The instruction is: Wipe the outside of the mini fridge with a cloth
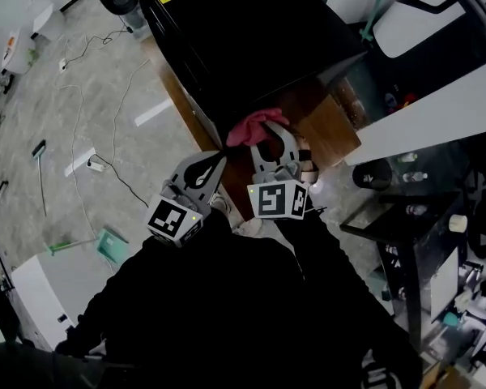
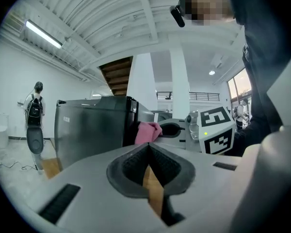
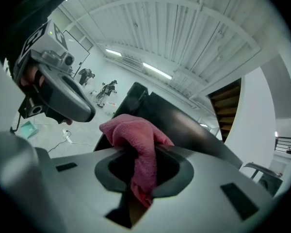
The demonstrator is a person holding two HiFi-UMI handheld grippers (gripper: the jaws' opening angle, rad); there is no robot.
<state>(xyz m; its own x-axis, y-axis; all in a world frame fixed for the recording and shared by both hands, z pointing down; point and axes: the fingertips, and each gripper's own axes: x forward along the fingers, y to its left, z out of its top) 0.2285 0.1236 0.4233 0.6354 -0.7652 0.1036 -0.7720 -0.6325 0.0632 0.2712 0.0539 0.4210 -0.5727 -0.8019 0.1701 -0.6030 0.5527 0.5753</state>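
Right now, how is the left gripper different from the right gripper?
The left gripper is shut on nothing; the right gripper is shut on the pink cloth. The right gripper sits nearer the mini fridge, the left gripper further back. Both carry marker cubes.

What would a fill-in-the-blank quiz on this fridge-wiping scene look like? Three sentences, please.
1. The cloth clamped in the right gripper is ____ in colour.
2. The left gripper has its jaws ____, with nothing between them.
3. The mini fridge in front of both grippers is ____ in colour.

Missing words: pink; shut; black.
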